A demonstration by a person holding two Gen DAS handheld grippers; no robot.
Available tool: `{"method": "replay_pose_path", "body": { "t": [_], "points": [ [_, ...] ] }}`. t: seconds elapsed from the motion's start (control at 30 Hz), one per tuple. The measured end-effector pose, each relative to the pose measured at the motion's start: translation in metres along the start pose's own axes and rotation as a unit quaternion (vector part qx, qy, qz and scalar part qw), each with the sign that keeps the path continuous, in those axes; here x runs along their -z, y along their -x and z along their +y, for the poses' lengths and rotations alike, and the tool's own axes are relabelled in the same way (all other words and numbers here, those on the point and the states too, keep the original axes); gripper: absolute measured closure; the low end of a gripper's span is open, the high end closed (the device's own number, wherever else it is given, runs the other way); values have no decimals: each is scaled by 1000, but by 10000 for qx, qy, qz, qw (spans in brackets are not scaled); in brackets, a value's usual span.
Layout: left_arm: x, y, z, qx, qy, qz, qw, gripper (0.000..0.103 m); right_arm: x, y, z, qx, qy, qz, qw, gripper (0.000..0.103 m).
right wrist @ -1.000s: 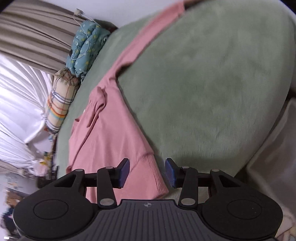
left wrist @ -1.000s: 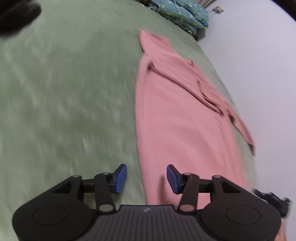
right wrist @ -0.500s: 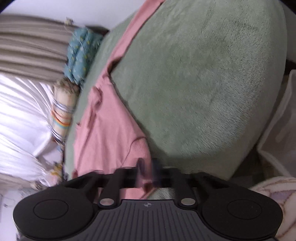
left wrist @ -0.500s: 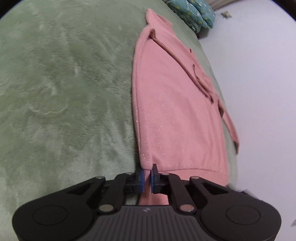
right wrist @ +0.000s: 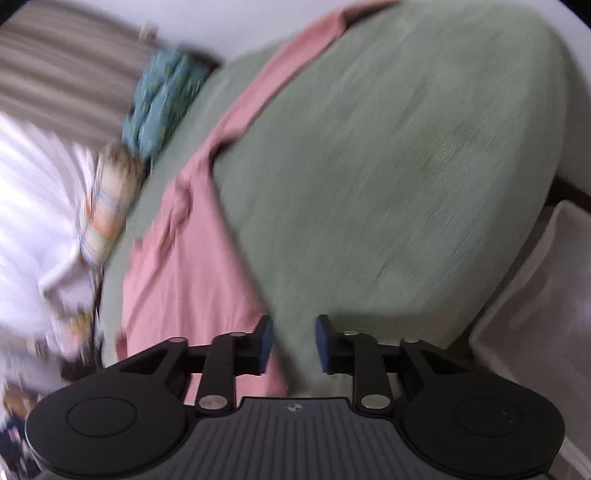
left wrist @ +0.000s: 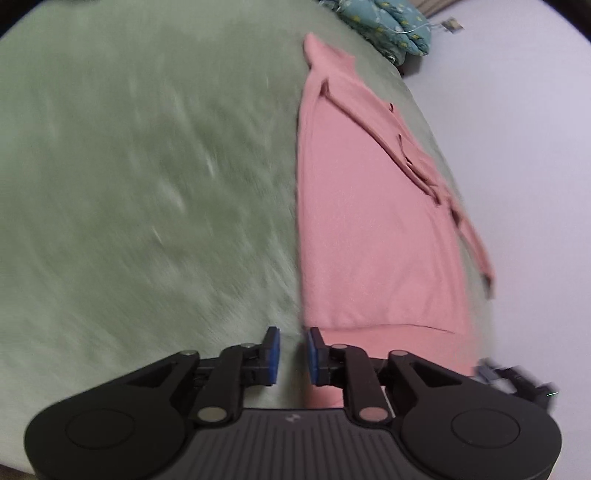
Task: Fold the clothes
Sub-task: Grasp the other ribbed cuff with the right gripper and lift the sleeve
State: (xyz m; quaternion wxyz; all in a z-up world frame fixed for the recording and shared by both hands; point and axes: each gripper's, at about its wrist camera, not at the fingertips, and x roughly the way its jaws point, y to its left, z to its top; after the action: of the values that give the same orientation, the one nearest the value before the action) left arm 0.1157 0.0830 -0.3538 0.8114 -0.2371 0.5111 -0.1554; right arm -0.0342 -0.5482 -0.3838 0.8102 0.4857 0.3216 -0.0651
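A pink long-sleeved top [left wrist: 369, 229] lies spread flat along the right edge of a green blanket [left wrist: 147, 184], hem towards me. My left gripper [left wrist: 291, 356] hovers at the hem's left corner, its jaws opening; the blue pads [left wrist: 272, 354] press on nothing, and the hem runs under the right finger. In the right wrist view the top [right wrist: 192, 280] runs away to the upper right, one sleeve stretched out. My right gripper [right wrist: 293, 343] sits at the hem's other corner, jaws opening, with only green blanket [right wrist: 388, 184] between the pads.
A teal patterned quilt [left wrist: 388, 18] is bunched at the bed's far end, next to a striped pillow [right wrist: 107, 206]. A white wall [left wrist: 517, 147] borders the bed. A pale bag [right wrist: 535, 295] stands beyond the bed's edge at the right.
Both grippers closed on the hem corners half a second ago and have since let go and parted. The top now lies flat on the blanket, and both views are blurred by motion.
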Motion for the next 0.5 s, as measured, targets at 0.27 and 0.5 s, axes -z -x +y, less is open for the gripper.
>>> {"method": "replay_pose_path", "body": {
  "t": [0.27, 0.5],
  "points": [
    [-60, -12, 10, -557, 706, -1034, 9906, 43, -98, -23, -22, -169, -1028, -1566, 9822, 57],
    [-63, -19, 43, -736, 1503, -1036, 9804, 35, -176, -77, -53, -687, -2823, -2629, 9200, 45]
  ]
}}
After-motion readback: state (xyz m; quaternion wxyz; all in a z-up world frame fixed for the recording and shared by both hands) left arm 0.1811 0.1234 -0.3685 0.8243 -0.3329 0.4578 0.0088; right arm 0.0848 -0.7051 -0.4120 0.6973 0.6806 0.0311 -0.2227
